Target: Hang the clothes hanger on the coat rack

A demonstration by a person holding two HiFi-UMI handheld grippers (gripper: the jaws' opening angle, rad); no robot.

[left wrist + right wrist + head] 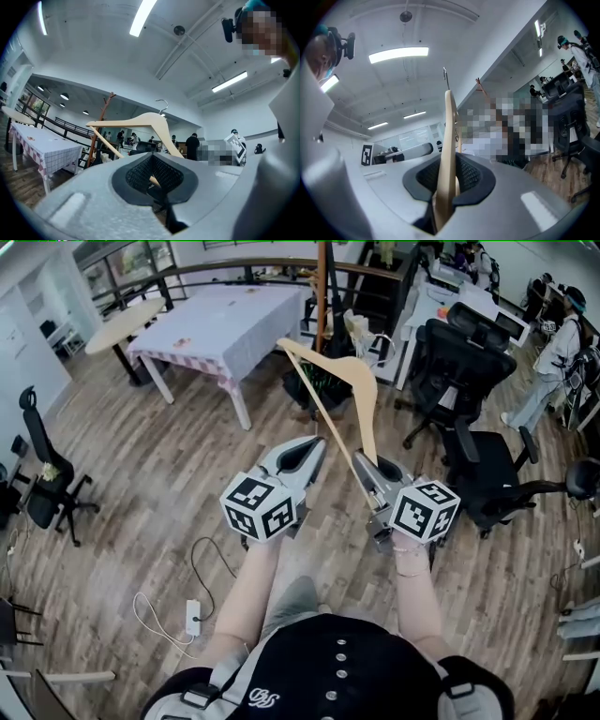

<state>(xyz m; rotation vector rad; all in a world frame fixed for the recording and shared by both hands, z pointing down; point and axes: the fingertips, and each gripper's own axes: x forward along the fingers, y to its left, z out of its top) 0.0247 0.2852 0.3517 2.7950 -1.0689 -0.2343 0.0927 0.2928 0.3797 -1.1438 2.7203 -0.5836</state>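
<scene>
Pale wood clothes hanger [362,395] clamped at one arm tip, carried in the air, coat rack [322,296] well ahead.

The right gripper [371,471] has its jaws closed narrowly on the very end of the hanger's arm, so the whole frame stands out beyond the pads. I judge it could swivel or slide there once the wire hook [161,102] catches a branch. The left gripper [316,450] has its jaws drawn together on nothing, with the tips just beside the lower bar, so a nudge could twist the hanger. The hook is small and the rack's pegs thin, so a miss would drop it to the floor.
</scene>
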